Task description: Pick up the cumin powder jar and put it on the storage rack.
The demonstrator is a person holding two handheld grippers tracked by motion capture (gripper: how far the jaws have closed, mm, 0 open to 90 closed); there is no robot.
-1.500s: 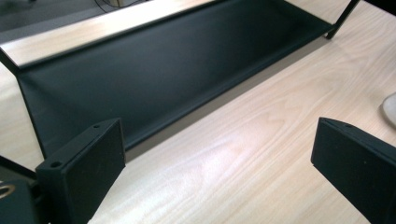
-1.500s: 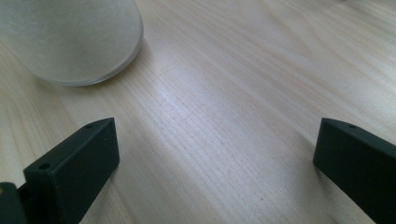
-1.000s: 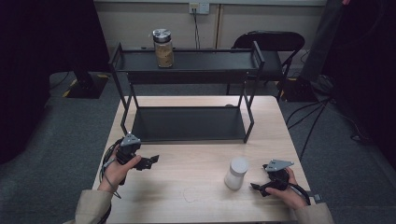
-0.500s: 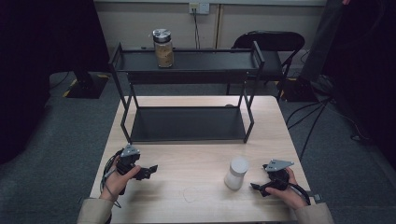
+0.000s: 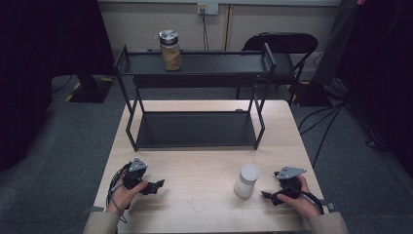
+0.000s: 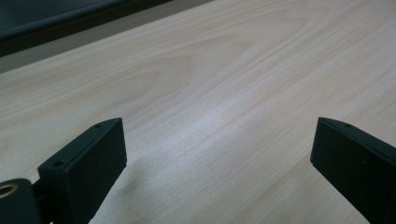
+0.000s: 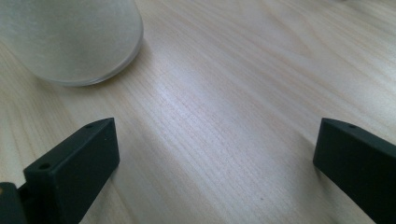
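A: High view first — left gripper (image 5: 157,185) sits at the near left of the wooden table (image 5: 204,161), held low in the person's left hand (image 5: 125,192), jaws pointing right toward the table's middle.

B: Open or closed?

A: Jaws spread wide. Left gripper view has bare wood between them, nothing held, and the dark shelf edge at the far top left.

B: Right side?

A: Right gripper (image 5: 267,196) at the near right, in the right hand (image 5: 298,201), jaws pointing left at the white frosted jar (image 5: 246,181). Also spread wide, holding nothing.

B: Jar touching it?

A: No — the jar stands upright on the table just beside the jaws, apart from them. In the right gripper view the jar's base (image 7: 70,39) is up at the top left, beyond the left jaw, with plain wood in the gap.

B: Anything else?

A: Black two-tier metal rack (image 5: 195,129) across the far half of the table. A glass jar with a metal lid (image 5: 170,50) stands on its top shelf, left of centre. Faint round ring mark (image 5: 198,203) on the wood between the two grippers, near edge. Black chair (image 5: 280,48) behind the table, far right.
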